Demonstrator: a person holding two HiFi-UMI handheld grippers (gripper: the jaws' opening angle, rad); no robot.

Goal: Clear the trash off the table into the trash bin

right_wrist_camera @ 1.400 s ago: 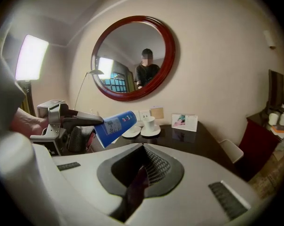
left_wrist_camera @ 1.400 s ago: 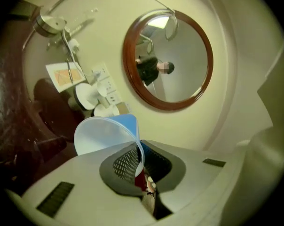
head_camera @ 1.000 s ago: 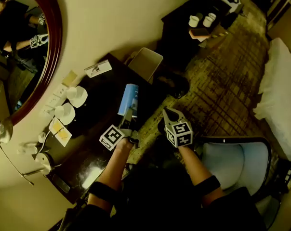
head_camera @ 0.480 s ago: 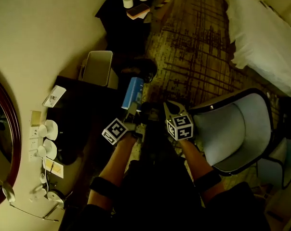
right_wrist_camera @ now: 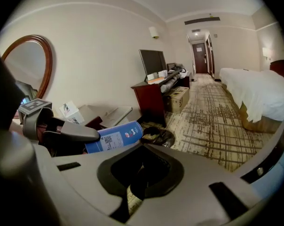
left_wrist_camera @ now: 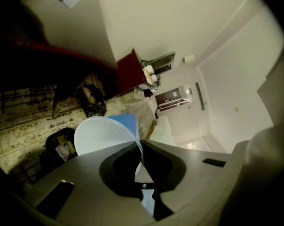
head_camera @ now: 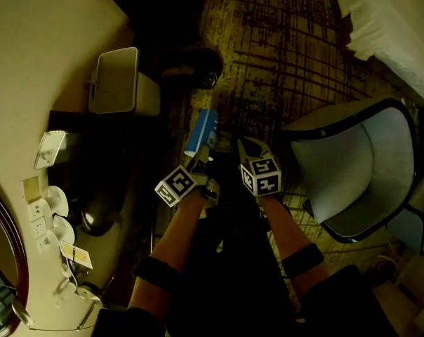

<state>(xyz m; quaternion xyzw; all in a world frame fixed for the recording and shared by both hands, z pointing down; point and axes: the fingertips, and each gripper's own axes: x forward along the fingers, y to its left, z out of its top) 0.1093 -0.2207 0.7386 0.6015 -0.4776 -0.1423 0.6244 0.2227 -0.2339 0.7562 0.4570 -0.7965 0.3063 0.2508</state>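
Observation:
A blue paper cup [head_camera: 202, 130] with a white label is pinched by its rim in my left gripper [head_camera: 201, 159], which is shut on it. It hangs over the patterned carpet, off the dark desk [head_camera: 117, 163]. From the left gripper view I look into the cup's [left_wrist_camera: 102, 133] white inside. In the right gripper view the cup [right_wrist_camera: 114, 136] lies level, its far end close to a black trash bin [right_wrist_camera: 157, 136] with rubbish in it. The bin [head_camera: 198, 67] stands on the floor ahead. My right gripper [head_camera: 248, 149] is shut beside the cup; nothing held can be made out.
A grey box [head_camera: 117, 79] stands at the desk's far end. White cups [head_camera: 56, 206] and a card [head_camera: 49, 148] sit along the wall. A grey armchair [head_camera: 359, 167] is to the right, a white bed [head_camera: 394, 20] beyond. A cardboard box [right_wrist_camera: 179, 98] sits under a red cabinet.
Both grippers have come off the desk and sunk toward the floor. The blue cup, first over the desk edge, now hangs over carpet nearer the black bin.

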